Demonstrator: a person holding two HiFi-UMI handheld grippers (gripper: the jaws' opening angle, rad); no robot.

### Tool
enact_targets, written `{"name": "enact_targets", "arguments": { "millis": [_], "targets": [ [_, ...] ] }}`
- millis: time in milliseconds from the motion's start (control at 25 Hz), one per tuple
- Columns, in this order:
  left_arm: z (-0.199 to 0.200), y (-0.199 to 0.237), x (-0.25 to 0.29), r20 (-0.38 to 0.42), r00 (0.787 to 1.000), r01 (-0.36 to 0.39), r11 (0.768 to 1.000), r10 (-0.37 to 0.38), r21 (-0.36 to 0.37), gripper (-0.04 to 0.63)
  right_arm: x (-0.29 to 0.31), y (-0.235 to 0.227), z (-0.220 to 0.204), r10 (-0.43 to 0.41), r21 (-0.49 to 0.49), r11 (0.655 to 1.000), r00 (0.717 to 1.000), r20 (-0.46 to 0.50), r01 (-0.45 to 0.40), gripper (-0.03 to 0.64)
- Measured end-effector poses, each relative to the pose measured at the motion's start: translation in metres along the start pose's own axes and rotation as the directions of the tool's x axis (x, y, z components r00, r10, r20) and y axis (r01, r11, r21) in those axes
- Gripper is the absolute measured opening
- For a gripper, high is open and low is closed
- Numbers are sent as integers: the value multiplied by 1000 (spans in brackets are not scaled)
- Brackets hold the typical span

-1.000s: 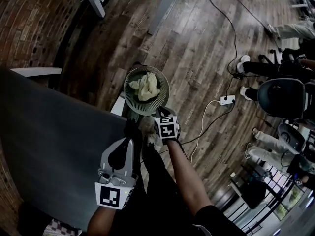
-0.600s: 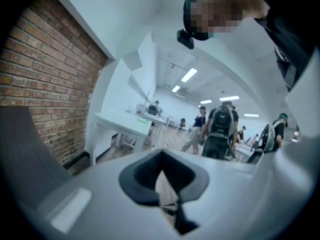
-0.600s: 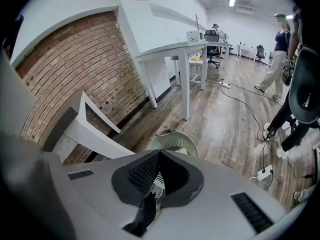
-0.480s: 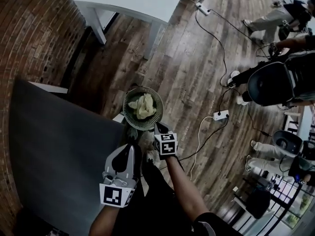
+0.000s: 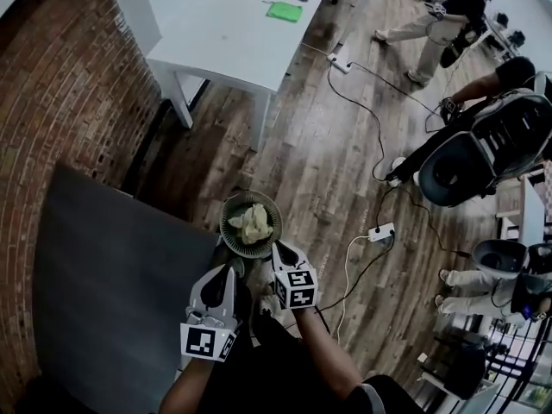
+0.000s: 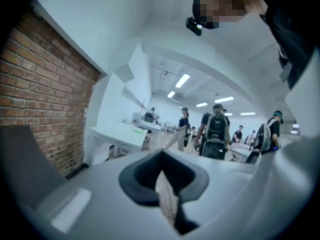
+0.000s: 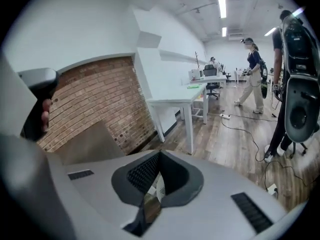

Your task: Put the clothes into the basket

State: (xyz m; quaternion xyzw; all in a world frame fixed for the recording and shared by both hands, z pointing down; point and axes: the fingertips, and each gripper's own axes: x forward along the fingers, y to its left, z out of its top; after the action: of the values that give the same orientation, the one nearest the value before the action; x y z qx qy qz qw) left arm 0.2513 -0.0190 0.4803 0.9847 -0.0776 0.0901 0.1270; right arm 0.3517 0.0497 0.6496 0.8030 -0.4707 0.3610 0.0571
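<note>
- Inside the basket (image 5: 226, 229), pale yellow-cream clothes (image 5: 255, 222) lie in one crumpled heap. My read is that the task is done, or close to it.
- Grippers?
- Both are on the near side of the basket, just beside its rim. The left gripper (image 5: 226, 271) has its jaws together and nothing pinched. Only a pale sliver of background shows through the slot. The right gripper (image 5: 281, 250) has its jaws fully closed too, and it's empty. A bit of ribbed basket wall and floor shows through its gap. Neither one is holding cloth or touching the basket, as far as I can tell.
- Anything left to load?
- I can't see a loose garment on the wood floor (image 5: 328, 162) around the basket. None shows on the dark grey surface (image 5: 103, 274) to the left of the basket either. There's a small flat green item (image 5: 283, 10) on the white table (image 5: 216, 50), well beyond the basket. It's too small to tell whether it's cloth.
- So what's remaining?
- Probably nothing, unless the green item counts. If it does, that's one more pick, from well away from the basket.
- Basket condition?
- It's round and grey-green with a slatted wall, and it stands upright on the floor. The load sits roughly in the middle, inside the rim, with nothing draped over the edge. The fabric looks soft and thin, folded over on itself, so it should stay put.
</note>
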Motion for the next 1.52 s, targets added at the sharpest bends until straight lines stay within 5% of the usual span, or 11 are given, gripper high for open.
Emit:
{"name": "enact_targets", "arguments": {
  "millis": [680, 1520],
  "targets": [
    [39, -65, -72, 82, 997, 1, 997, -7, 72, 6, -185, 61, 66, 94, -94, 993, 937, 338, -65, 6],
    [23, -77, -101, 96, 995, -21, 998, 15, 64, 3, -220, 94, 46, 170, -160, 980, 915, 365, -118, 5]
  ]
}}
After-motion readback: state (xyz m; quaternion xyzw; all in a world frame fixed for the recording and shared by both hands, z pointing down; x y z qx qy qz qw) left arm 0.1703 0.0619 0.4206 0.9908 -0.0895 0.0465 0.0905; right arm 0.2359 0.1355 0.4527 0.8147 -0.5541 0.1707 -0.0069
